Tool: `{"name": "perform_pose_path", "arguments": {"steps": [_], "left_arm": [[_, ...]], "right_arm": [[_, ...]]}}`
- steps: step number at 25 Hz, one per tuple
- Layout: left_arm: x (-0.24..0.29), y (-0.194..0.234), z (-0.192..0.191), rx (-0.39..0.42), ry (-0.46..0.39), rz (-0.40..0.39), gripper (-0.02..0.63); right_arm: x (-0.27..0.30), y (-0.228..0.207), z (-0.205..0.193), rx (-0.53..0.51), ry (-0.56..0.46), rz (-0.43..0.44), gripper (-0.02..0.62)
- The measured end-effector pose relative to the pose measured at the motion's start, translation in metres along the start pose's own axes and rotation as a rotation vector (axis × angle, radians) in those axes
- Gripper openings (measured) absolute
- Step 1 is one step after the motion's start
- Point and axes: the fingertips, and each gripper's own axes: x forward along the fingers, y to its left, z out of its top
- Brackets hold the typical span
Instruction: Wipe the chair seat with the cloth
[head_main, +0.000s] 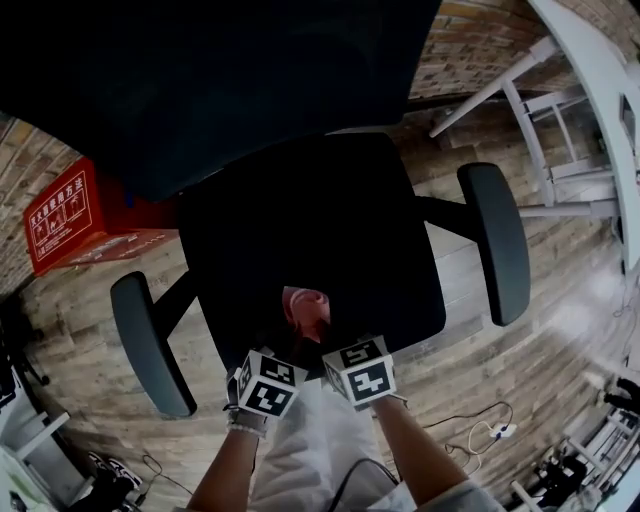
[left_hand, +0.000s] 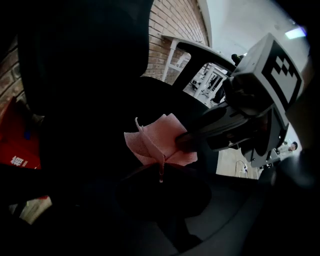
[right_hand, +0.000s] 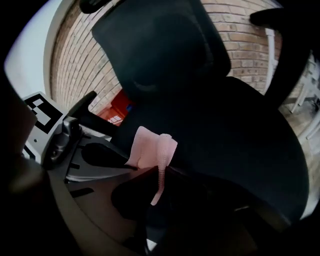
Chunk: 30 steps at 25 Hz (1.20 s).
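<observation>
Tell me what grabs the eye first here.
The black chair seat fills the middle of the head view. Near its front, a pink cloth is pinched by both the left tool and the right tool. A red box stands out at that view's left.

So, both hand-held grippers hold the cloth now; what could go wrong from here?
1. The cloth is bunched between the left hand-held gripper and the right hand-held gripper; pulling them apart may slip it from one.
2. Only a thin strip hangs below the jaws, so they may scrape the chair seat instead of wiping.
</observation>
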Motion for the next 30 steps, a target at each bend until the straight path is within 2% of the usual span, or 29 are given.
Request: {"name": "perform_pose_path", "arguments": {"steps": [3, 6, 15, 25, 30], "left_arm": [[-0.014, 0.020, -0.023, -0.057, 0.006, 0.058, 0.037], [-0.026, 0.036, -0.040, -0.114, 0.008, 0.118, 0.037], [-0.056, 0.059, -0.076, -0.184, 0.053, 0.214, 0.037], [-0.066, 0.035, -0.112, -0.185, 0.101, 0.211, 0.037], [-0.064, 0.019, -0.133, -0.203, 0.130, 0.200, 0.037]], "right_arm": [[0.021, 0.033, 0.011, -0.121, 0.022, 0.081, 0.052], [0.035, 0.057, 0.021, -0.192, 0.035, 0.132, 0.052], [0.055, 0.104, 0.017, -0.194, 0.072, 0.226, 0.052], [0.048, 0.125, -0.027, -0.188, 0.125, 0.286, 0.052], [0.039, 0.128, -0.051, -0.181, 0.140, 0.283, 0.052]]}}
